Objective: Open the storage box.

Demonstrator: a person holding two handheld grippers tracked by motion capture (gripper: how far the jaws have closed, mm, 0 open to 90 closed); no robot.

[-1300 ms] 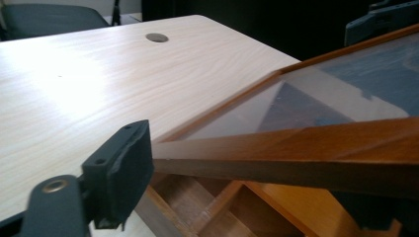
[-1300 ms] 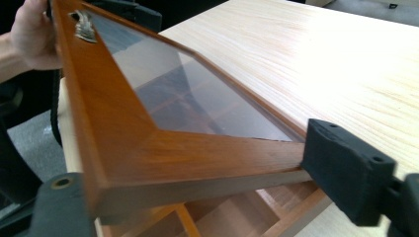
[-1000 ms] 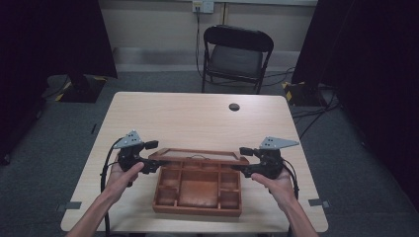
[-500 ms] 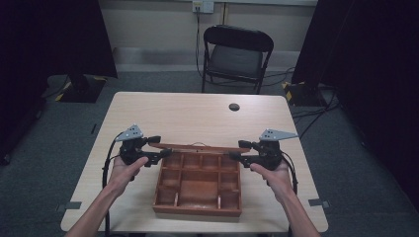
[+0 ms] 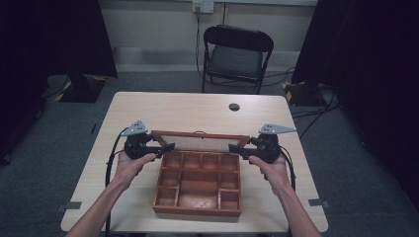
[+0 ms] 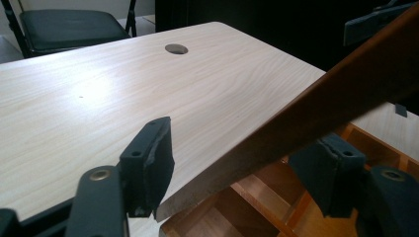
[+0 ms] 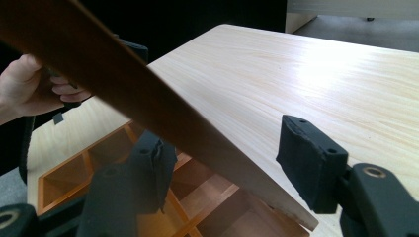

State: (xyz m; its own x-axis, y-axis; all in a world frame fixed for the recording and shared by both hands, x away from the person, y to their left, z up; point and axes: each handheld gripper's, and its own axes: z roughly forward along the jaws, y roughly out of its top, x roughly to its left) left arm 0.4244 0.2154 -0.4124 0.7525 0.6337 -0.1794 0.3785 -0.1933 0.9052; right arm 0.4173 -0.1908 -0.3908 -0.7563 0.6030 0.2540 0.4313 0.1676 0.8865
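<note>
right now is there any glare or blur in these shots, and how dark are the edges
High view: evenly lit table, both sides of the room almost black, everything a little soft. Left gripper view: a bright glare patch on the tabletop, and the wooden lid close to the lens is blurred. Right gripper view: glare on the tabletop at upper right, lid blurred, dark background.

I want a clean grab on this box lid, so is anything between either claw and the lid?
Nothing visible. The lid of the wooden box already runs between the jaws of the left claw and the right claw, which have just been closing around it; whether the pads press is unclear.
</note>
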